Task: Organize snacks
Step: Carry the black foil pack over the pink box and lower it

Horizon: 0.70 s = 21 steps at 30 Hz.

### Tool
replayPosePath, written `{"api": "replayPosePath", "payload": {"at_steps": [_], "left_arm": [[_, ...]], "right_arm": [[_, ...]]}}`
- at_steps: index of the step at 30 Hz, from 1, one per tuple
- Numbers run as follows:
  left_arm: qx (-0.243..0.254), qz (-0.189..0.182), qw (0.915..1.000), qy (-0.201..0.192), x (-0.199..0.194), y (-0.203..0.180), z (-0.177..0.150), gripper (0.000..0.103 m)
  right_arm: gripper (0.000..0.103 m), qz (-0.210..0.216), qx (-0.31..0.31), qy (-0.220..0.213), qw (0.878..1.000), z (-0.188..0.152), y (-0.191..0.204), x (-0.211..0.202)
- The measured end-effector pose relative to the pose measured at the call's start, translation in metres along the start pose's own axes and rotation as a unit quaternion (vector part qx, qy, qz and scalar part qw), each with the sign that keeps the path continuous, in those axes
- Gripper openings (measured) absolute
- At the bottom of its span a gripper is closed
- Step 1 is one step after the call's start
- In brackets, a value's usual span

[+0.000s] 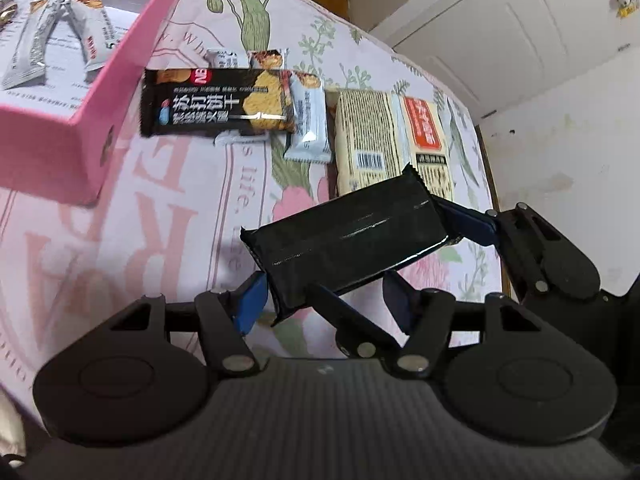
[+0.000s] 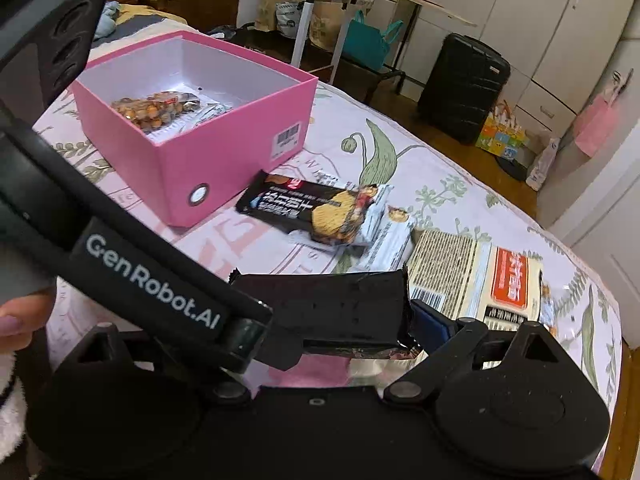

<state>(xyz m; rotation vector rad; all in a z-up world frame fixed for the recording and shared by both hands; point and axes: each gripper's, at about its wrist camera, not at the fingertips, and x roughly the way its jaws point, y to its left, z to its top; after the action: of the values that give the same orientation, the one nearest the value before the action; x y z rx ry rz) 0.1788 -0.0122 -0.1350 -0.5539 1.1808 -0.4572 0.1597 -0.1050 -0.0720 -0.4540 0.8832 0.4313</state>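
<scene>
Both grippers, left gripper and right gripper, jaws clenched on one black snack packet lifted above the bed, could tear or drop it if they pull apart.

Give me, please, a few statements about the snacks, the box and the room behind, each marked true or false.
1. The open pink cardboard box has snacks inside it. True.
2. The plain black foil packet lies inside that box. False: it is held up above the floral bedspread, outside the box.
3. A black biscuit packet with a cracker picture lies on the bedspread beside the box. True.
4. A red hard-shell suitcase stands by the wardrobe. False: the hard-shell suitcase there is black.
</scene>
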Motion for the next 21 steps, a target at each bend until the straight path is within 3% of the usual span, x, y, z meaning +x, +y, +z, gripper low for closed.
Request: {"api": "replayPosePath", "payload": {"at_steps": [6,11,15,21], "left_arm": [[0.010,0.010,0.9999,0.003,-0.031,-0.002,-0.013,0.061],[0.009,0.004,0.9998,-0.015,-0.073,-0.004,-0.014,0.061],[0.028,0.022,0.9984,-0.044,-0.107,-0.006,-0.009,0.061],[0.025,0.035,0.9959,-0.079,-0.145,0.011,0.012,0.061]], "right_arm": [[0.095,-0.011,-0.015,0.005,1.000,0.006,0.028,-0.024],[0.096,-0.014,-0.029,-0.025,0.999,0.023,0.044,-0.053],[0.096,-0.012,-0.042,-0.049,0.998,0.043,0.057,-0.069],[0.095,0.016,-0.041,-0.088,0.995,0.080,0.066,-0.073]]}}
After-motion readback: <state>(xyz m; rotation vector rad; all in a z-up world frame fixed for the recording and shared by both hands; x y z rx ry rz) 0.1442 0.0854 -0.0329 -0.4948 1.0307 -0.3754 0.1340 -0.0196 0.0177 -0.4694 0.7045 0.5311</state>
